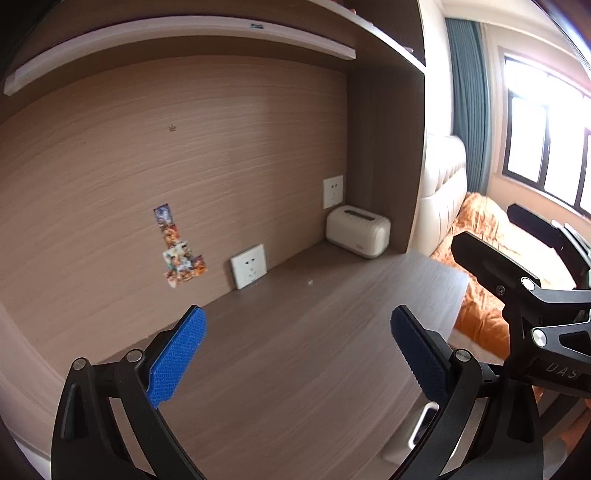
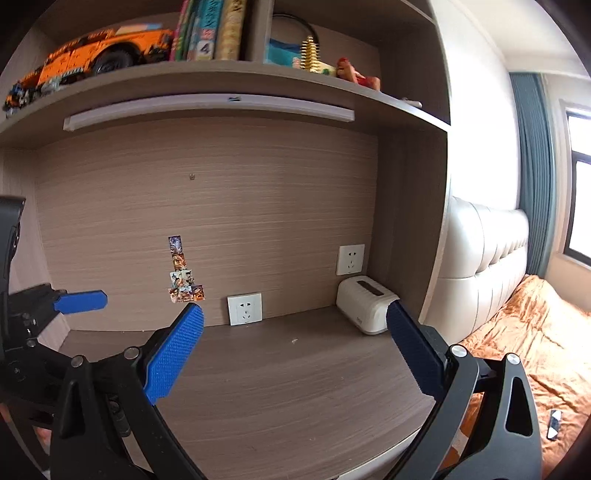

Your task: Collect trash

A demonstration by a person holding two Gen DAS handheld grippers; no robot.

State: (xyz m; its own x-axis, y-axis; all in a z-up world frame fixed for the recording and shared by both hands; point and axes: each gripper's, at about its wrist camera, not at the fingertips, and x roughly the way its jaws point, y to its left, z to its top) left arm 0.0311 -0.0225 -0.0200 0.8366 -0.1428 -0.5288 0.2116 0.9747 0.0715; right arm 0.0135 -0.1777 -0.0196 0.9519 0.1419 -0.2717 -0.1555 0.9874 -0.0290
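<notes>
A tiny pale scrap (image 1: 309, 282) (image 2: 294, 340) lies on the brown wooden desk (image 1: 295, 369) (image 2: 277, 387), toward the back. A cream box with a slot in its lid (image 1: 357, 230) (image 2: 364, 304) stands in the desk's back right corner. My left gripper (image 1: 298, 317) hovers open above the desk, nothing between its blue pads (image 1: 177, 358). My right gripper (image 2: 294, 312) is also open and empty, facing the back wall. In the right wrist view one blue finger of the left gripper (image 2: 81, 302) shows at the left edge. The right gripper's black frame (image 1: 535, 295) fills the right of the left wrist view.
Two white wall sockets (image 2: 244, 308) (image 2: 350, 259) and a strip of stickers (image 2: 183, 273) are on the back panel. A shelf above carries an orange toy car (image 2: 99, 51) and books (image 2: 210, 29). A bed with orange bedding (image 2: 535, 332) lies right of the desk.
</notes>
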